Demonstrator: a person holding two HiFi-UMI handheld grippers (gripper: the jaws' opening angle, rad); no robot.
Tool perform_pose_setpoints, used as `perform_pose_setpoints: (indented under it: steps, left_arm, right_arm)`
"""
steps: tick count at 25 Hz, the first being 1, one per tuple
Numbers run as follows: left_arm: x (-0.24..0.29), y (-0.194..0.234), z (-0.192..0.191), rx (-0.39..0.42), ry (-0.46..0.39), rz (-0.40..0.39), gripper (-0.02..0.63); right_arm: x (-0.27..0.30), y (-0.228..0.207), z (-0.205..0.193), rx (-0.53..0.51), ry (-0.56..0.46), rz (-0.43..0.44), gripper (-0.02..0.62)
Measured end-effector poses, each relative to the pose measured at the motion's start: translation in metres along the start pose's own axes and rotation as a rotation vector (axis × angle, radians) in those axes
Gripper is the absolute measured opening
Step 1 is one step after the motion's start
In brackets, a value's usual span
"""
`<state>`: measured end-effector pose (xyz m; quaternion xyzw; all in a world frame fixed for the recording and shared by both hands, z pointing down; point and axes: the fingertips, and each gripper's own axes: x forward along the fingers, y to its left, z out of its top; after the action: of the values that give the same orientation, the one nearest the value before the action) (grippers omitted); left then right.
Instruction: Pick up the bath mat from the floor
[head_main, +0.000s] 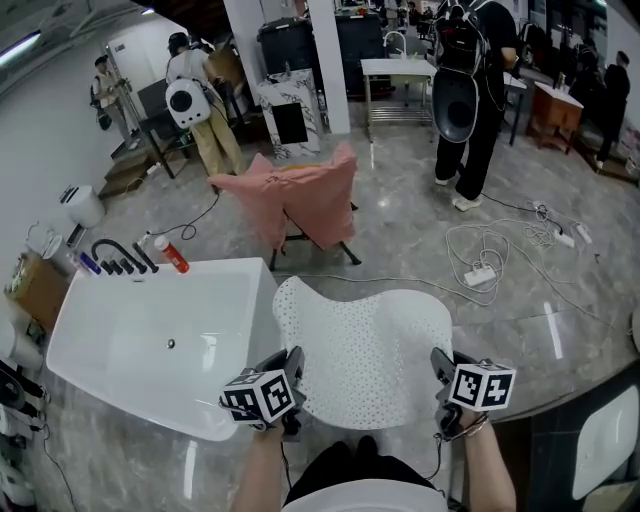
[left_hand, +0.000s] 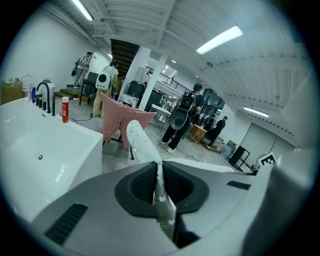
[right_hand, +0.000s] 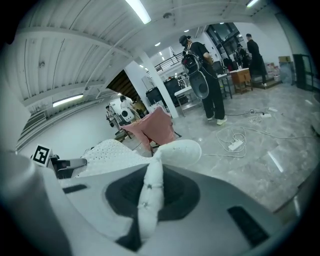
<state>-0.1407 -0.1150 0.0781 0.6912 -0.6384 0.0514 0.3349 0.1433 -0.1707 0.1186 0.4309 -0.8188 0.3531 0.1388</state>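
White, rubbery and peppered with small holes: that's the bath mat (head_main: 365, 345), slung between the two grippers in front of the person, just right of the white bathtub (head_main: 150, 340). Its far edge curls upward, and I can't tell whether any of it touches the floor.

On the left, the left gripper (head_main: 292, 370) has its jaws pinched tight on the near left corner, with the thin edge squeezed between the pads (its own view shows the flap flopping over past them).

Across to the right, the right gripper (head_main: 441, 372) is clamped on the near right corner, where the mat is bunched thicker.

I'd judge it light and floppy, bending wherever it isn't held. The two near corners look like the sensible grip, taken together to keep it spread. It's probably a bit slick, so it wants a firm pinch set well in from the rim.
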Motion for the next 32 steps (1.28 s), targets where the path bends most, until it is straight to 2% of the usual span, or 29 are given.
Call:
perform_pose_setpoints:
  steps: [12, 22, 32]
  left_arm:
    - [-0.002, 0.009, 0.008, 0.003, 0.002, -0.010, 0.015]
    - [-0.003, 0.011, 0.003, 0.000, 0.008, -0.027, 0.015]
    - [-0.008, 0.016, 0.006, -0.001, 0.001, -0.035, 0.015]
  right_arm:
    - [0.012, 0.013, -0.002, -0.064, 0.014, -0.036, 0.023]
    - [0.010, 0.018, -0.007, -0.055, -0.002, -0.023, 0.023]
    - [0.009, 0.036, -0.005, -0.097, -0.009, -0.011, 0.023]
